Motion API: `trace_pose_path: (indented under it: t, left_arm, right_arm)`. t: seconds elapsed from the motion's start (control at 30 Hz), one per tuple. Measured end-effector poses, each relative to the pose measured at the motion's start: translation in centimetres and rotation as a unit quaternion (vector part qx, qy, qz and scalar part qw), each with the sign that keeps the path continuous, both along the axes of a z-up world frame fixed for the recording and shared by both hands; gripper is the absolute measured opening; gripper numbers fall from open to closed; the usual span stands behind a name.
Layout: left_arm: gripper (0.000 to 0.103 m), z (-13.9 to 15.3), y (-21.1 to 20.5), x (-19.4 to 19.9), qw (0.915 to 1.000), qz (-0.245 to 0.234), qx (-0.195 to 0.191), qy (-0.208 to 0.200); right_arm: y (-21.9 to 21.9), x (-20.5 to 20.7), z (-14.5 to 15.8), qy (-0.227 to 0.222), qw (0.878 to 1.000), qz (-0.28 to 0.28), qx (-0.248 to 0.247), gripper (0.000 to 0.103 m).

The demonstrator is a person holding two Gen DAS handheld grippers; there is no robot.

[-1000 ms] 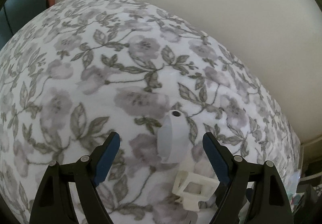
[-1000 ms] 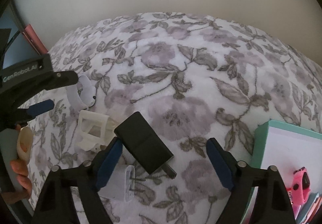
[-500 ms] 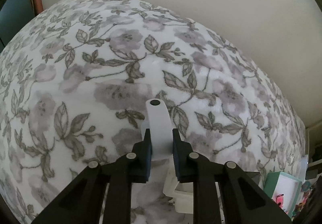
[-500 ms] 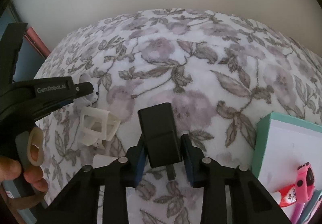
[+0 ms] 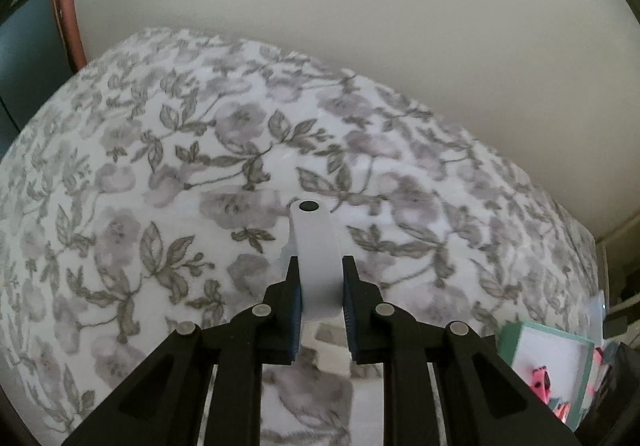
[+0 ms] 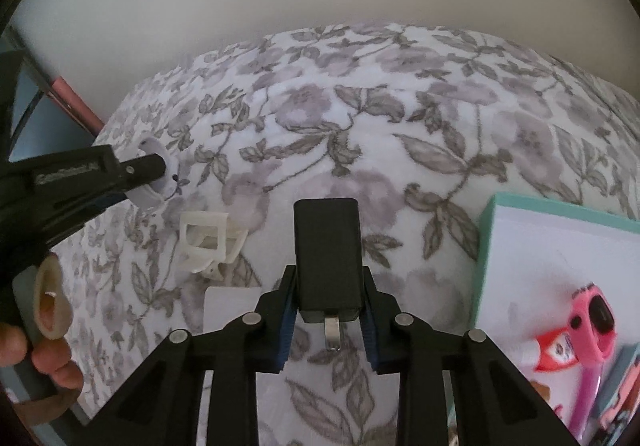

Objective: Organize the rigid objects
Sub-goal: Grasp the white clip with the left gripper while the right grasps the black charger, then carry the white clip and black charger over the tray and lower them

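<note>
Between blue pads [image 6: 287, 320], matte black charger [image 6: 326, 246].

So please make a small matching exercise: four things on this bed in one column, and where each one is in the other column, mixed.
1. black charger
2. white ring-shaped piece
3. pink watch
4. white plastic frame

a. lying free on the floral cover
b. in the left gripper
c. in the teal box
d. in the right gripper

Pairs: 1-d, 2-b, 3-c, 4-a

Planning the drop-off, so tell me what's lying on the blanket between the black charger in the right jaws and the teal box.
Nothing: in the right wrist view only bare floral blanket lies between the black charger and the teal box.
</note>
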State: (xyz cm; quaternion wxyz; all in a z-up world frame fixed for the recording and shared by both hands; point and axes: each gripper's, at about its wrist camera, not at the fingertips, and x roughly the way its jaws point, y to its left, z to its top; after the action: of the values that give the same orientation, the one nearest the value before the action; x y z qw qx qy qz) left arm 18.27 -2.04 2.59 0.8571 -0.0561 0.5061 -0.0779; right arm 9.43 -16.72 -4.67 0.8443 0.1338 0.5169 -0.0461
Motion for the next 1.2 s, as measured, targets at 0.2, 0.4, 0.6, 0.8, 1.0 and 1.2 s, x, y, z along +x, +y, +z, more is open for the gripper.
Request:
trace_pose_path:
  t: [0.2,0.4,0.6,0.8,1.0,1.2]
  left_arm:
    - [0.019,3.0,-0.9,-2.5,0.9996,-0.013,-0.014,-0.019]
    - [0.019,5.5,-2.8,-6.0,0.9977,-0.047,-0.015,-0.045]
    - [0.019,6.8,-4.5,-9.6,0.9947,-0.080,-0.017,-0.062]
    - [0.019,6.5,-6.4,-12.2,0.9916,-0.115,-0.035,-0.049]
    - [0.019,6.2,-7.8,-14.1,0.9887,-0.138,-0.040,-0.042]
    - [0.019,5.8,-10.0,-15.7,0.9842,-0.169,-0.022,-0.046]
  right_arm:
    - [-0.5,-2.4,2.6,-0.015,1.000,-0.018,-0.003,0.030]
    - [-1.6,-5.3,4.3,-0.017,0.999,-0.046,-0.009,0.030]
    - [-3.3,-8.3,5.7,-0.019,0.996,-0.084,-0.005,0.030]
    - [-4.9,-11.4,6.9,-0.018,0.992,-0.125,-0.016,0.030]
    - [-7.4,-14.1,7.3,-0.013,0.985,-0.172,-0.023,0.030]
    - [-10.3,-16.4,7.7,-0.018,0.976,-0.218,-0.022,0.030]
